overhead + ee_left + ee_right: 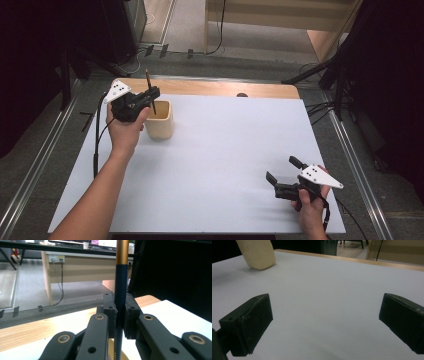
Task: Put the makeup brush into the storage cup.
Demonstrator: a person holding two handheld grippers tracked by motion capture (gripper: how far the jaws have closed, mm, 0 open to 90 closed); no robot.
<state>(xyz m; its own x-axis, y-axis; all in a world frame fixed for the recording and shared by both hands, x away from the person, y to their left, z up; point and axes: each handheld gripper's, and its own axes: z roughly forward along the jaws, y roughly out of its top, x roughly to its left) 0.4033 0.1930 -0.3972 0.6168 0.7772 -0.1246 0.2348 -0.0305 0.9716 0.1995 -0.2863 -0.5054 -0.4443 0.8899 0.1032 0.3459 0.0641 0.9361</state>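
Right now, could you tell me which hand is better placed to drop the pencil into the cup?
Left. The left gripper is shut on the pencil, upright over the cup. The right gripper is open, far off.

light: even, bright table (225,150) | corners: dark | gripper views: soft blur

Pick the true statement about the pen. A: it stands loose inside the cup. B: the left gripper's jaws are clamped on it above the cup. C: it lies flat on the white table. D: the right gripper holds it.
B: the left gripper has its jaws shut on the upright pen, held over the beige cup; the right gripper is open with nothing in it.
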